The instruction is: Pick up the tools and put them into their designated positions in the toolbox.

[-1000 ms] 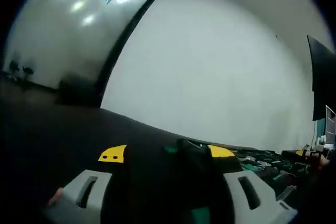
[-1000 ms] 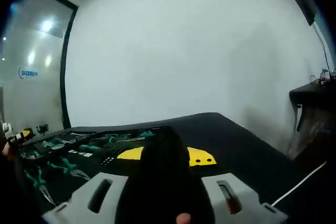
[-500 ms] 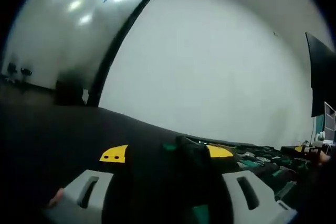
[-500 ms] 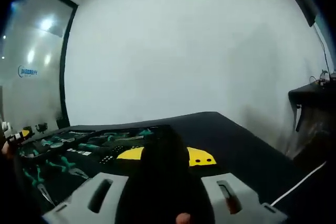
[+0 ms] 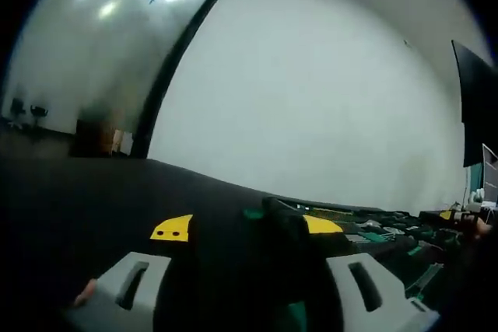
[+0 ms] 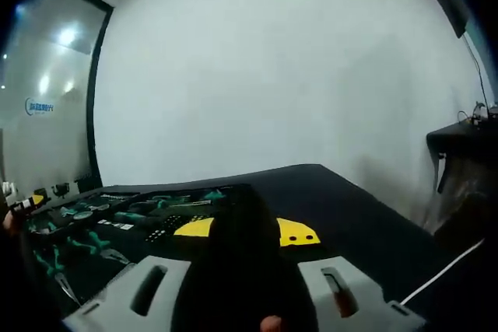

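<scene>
Left gripper (image 5: 243,301): jaws clenched on dark tool (image 5: 272,270).
Right gripper (image 6: 243,301): same, dark handle (image 6: 245,262).
Toolbox (image 6: 117,227): mostly stocked; both tools left to seat.

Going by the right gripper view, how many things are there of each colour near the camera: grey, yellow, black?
Grey fingers: 2
Yellow tabs: 2
Black thing between the fingers: 1
Total: 5
Green-handled tools in the tray on the left are too blurred to count.
</scene>
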### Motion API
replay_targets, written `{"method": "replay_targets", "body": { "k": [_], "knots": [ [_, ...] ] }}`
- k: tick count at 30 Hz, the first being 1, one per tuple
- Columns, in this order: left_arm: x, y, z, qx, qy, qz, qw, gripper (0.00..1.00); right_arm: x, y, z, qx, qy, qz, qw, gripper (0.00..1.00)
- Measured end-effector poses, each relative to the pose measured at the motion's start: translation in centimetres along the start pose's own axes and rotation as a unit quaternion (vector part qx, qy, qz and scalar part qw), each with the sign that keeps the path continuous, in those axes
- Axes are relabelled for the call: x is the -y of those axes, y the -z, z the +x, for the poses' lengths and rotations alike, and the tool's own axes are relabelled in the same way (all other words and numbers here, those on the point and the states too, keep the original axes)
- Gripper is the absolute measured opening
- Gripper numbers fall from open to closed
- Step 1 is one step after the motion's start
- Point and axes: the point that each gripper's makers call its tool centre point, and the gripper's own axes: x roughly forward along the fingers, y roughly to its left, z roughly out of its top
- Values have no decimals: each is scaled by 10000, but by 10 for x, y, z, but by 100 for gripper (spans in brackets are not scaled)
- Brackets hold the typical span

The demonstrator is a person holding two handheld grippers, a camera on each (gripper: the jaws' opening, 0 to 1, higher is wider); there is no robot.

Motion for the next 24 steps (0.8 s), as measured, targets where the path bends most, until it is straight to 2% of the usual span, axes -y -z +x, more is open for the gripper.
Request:
{"method": "replay_targets", "body": {
  "k": [2,5,9,24],
  "knots": [
    [-2,0,0,-11,-18,21,10000,51,0,0,0,7,-8,6,10000,26],
    [-3,4,-3,-94,-53,215,9997,40,0,0,-1,5,12,31,10000,26],
    [-4,1,-2,-37,-64,102,9999,43,-1,2,-2,-26,18,24,10000,25],
    [0,4,-3,-72,-31,151,9999,43,-3,4,-3,-77,22,-24,10000,25]
  ]
}}
